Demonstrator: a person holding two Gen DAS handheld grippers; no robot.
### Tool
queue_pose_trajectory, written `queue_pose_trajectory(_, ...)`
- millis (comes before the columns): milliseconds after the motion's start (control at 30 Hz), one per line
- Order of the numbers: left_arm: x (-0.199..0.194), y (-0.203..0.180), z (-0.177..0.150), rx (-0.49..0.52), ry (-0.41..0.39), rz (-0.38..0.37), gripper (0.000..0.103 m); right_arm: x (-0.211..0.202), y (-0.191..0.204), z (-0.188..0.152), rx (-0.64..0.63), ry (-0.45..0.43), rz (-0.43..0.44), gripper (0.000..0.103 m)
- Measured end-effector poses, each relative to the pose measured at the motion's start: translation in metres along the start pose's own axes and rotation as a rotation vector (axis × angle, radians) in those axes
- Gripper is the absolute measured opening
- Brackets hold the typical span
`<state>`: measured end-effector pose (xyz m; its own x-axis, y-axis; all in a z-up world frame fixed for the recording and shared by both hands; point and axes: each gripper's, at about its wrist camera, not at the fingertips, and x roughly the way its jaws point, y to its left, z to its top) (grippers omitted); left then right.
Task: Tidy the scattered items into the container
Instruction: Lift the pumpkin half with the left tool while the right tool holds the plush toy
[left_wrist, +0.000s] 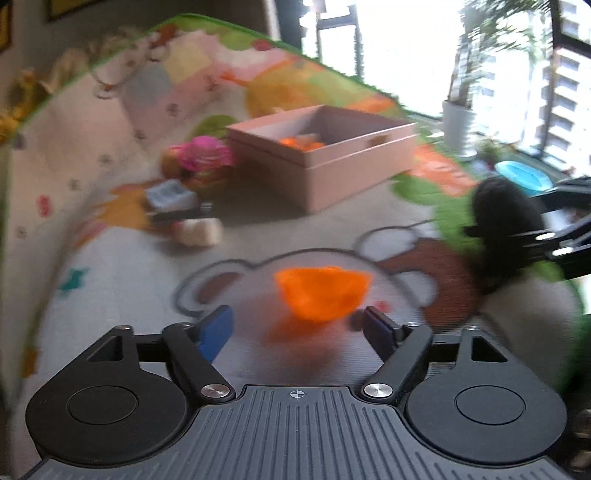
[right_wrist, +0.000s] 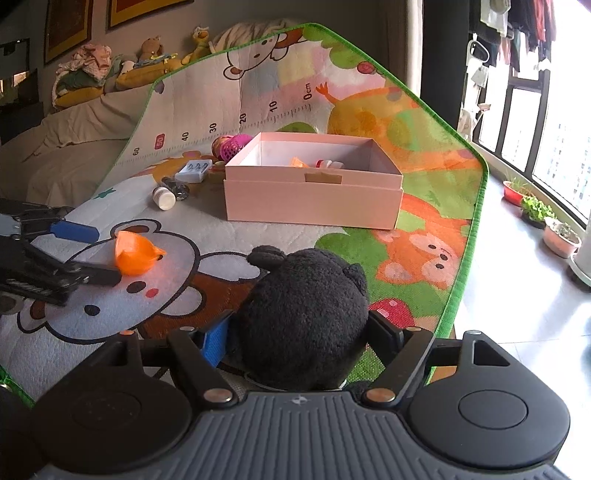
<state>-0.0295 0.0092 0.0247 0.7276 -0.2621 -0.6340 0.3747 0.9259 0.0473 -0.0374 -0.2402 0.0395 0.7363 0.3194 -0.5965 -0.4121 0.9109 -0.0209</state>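
An orange plastic piece (left_wrist: 321, 295) (right_wrist: 135, 254) lies on the play mat (right_wrist: 229, 236). My left gripper (left_wrist: 297, 328) (right_wrist: 103, 254) stands open around it, one fingertip on either side. The left wrist view is blurred by motion. My right gripper (right_wrist: 299, 336) (left_wrist: 517, 221) is shut on a black plush toy (right_wrist: 306, 317) (left_wrist: 506, 221) and holds it just above the mat's near part. The pink open box (right_wrist: 314, 199) (left_wrist: 354, 162) stands farther back on the mat, with an orange piece and small white and red items inside.
Left of the box lie a white bottle (right_wrist: 164, 197), a pale case (right_wrist: 194, 170), a small dark item (right_wrist: 177, 186) and a pink mesh ball (right_wrist: 232, 146). A sofa with soft toys (right_wrist: 110, 74) is at the back left. Plant pots (right_wrist: 535, 210) stand by the window on the bare floor.
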Motion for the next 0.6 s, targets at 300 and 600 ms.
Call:
queue_pose_trajectory(300,0.020,-0.013,0.009,0.034,-0.008,0.014,0.089,-0.001,-0.001,-0.004,-0.003,-0.003,-0.009,0.081)
queue_pose_trajectory(600,0.014,-0.016,0.005,-0.004,-0.016,-0.021,0.089,0.001,-0.001,-0.006,0.008,0.001,-0.003,0.082)
